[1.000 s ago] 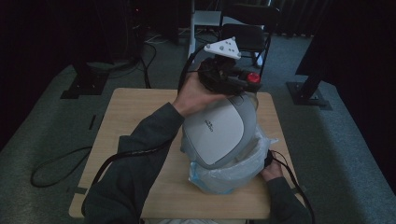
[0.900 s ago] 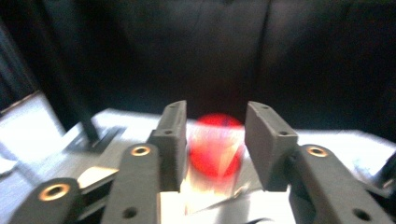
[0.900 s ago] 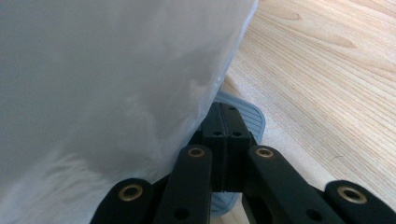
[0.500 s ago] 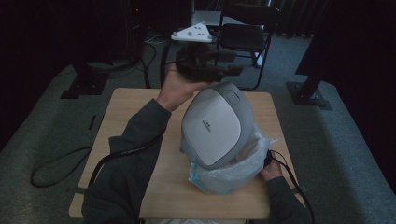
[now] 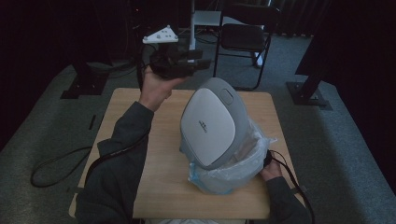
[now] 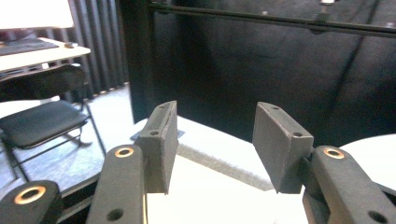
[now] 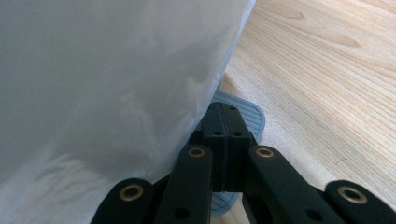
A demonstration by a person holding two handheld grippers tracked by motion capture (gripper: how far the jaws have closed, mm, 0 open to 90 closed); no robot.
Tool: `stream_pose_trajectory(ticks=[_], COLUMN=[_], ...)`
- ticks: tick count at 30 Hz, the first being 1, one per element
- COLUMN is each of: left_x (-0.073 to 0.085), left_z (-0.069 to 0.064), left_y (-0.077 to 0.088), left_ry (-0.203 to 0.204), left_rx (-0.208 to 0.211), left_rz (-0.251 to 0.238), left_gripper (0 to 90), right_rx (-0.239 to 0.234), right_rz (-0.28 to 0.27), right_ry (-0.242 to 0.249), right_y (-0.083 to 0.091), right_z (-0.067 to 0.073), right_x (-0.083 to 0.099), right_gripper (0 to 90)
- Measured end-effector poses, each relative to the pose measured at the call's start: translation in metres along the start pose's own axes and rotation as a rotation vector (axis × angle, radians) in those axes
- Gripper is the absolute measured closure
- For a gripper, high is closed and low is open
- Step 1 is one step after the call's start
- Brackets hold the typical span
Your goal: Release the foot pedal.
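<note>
Two tools are at work on one small grey step-on bin with a rounded white-panelled lid (image 5: pixel 208 123), which stands toward the right of the pale wooden counter (image 5: pixel 154 177) with a clear plastic liner bag (image 5: pixel 233 172) puffed out around its rim. Our right tool (image 7: pixel 224 140) is low at the bin's near side, its jaws pressed flat together with nothing between them, and their tips lie on the ridged blue-grey foot pedal (image 7: pixel 247 116) beside the bag. The lid stands tilted up, so we judge that the step in hand is keeping the pedal pressed while the bin is open. Our left tool (image 5: pixel 203 58) is held high over the far left of the counter, well apart from the lid; its jaws have just been opening and stand about half wide, with nothing between them. To do this well, we think the right tool should bear straight down on the middle of the pedal, since a slanted push could slip off the ridges or shove the light bin across the wood. The left tool should come back in from above the lid's edge, not from the side, so that it does not knock the lid shut or snag the loose bag.
</note>
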State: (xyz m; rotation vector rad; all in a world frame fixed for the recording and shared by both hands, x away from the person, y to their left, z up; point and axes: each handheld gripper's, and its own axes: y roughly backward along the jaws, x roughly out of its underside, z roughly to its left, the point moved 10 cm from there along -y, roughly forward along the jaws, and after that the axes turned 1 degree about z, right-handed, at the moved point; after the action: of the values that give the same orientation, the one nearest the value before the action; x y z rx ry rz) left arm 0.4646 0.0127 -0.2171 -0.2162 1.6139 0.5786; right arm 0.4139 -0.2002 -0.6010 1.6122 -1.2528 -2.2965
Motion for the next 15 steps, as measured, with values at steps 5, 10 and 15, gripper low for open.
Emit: stream_pose_trajectory(ticks=[5,10,15], left_x=[0.014,0.029,0.043], left_z=[0.018,0.037,0.052], left_y=[0.003,0.007,0.01], left_ry=[0.016,0.052,0.078], left_rx=[-0.052,-0.084,-0.124], left_rz=[0.019,0.027,0.042], left_gripper=[50.2,49.7,49.5], right_rx=[-0.001,0.001,-0.002], right_rz=[-0.002,-0.003,-0.004], right_ry=[0.0,0.0,-0.007], right_y=[0.0,0.0,0.0], right_z=[0.0,0.0,0.0], right_x=[0.0,0.0,0.0], right_gripper=[90.0,90.0,90.0])
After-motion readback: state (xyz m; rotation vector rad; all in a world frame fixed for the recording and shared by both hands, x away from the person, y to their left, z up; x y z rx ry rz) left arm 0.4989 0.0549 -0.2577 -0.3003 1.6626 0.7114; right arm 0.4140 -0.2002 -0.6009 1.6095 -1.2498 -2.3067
